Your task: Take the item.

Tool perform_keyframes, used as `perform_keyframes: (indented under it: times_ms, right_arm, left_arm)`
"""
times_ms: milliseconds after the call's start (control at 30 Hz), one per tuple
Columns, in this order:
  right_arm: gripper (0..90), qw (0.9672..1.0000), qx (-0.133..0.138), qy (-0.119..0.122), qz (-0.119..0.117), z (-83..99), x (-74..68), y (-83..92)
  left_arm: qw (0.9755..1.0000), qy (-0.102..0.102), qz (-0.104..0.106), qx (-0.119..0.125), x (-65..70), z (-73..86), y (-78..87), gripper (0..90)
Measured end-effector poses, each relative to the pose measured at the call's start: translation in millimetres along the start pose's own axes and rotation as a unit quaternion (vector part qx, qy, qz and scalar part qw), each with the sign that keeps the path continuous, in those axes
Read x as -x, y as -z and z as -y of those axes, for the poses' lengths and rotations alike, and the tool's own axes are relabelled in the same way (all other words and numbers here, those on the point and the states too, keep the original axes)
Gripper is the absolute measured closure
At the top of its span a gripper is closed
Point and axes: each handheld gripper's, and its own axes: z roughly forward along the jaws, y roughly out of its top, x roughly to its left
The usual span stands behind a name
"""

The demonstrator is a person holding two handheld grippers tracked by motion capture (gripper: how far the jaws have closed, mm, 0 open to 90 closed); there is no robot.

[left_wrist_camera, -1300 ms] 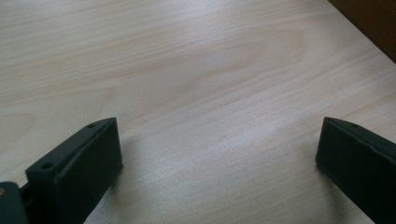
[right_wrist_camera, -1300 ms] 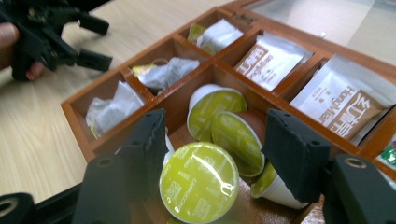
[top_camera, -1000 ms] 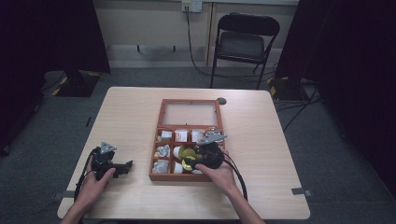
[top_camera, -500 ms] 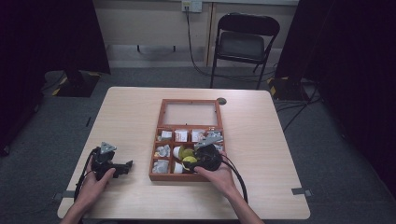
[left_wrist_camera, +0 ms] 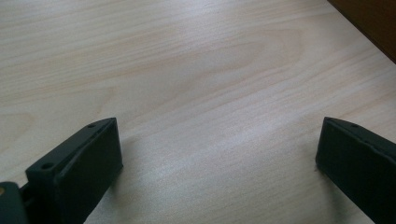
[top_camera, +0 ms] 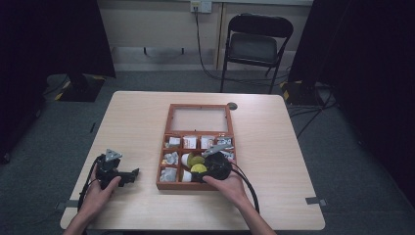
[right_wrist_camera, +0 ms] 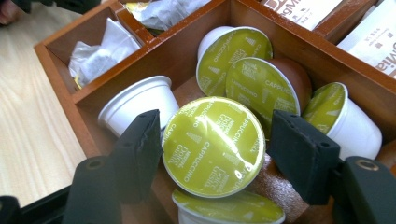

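Green-lidded capsule [right_wrist_camera: 213, 145] sits in the wooden box [top_camera: 164, 161] w/ others, between the right gripper [right_wrist_camera: 215, 151] jaws, just opening, seemingly released; left gripper [left_wrist_camera: 210, 163] open, idle on table.

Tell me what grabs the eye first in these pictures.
The yellow-green capsule marked cappuccino, between the right claw's jaws, which have just been opening. It sits among more capsules in the wooden box's near middle compartment. The left claw rests open on the bare table, left of the box.
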Motion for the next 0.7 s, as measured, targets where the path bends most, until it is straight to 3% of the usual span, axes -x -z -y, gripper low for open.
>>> perform_keyframes:
  times_ms: [367,500,600,700]
  right_arm:
    - [33.6,0.9998,-0.018,0.012,-0.002,-0.2,-3.0,-2.9]
    - [33.6,0.9996,-0.028,0.005,-0.008,0.7,-3.4,-5.6]
    - [35.7,0.9992,-0.031,-0.014,-0.018,2.5,0.7,-7.6]
    - [37.7,0.9992,-0.035,-0.013,-0.013,2.6,1.3,-8.2]
  left_arm:
    - [1.0,-0.001,0.001,-0.001,-0.1,0.0,0.1,0.0]
    - [1.0,-0.001,0.0,-0.001,-0.1,0.1,0.1,0.0]
    - [1.0,-0.002,0.001,-0.001,-0.1,0.1,0.1,0.0]
    - [1.0,-0.001,0.001,-0.001,-0.1,0.1,0.1,0.0]
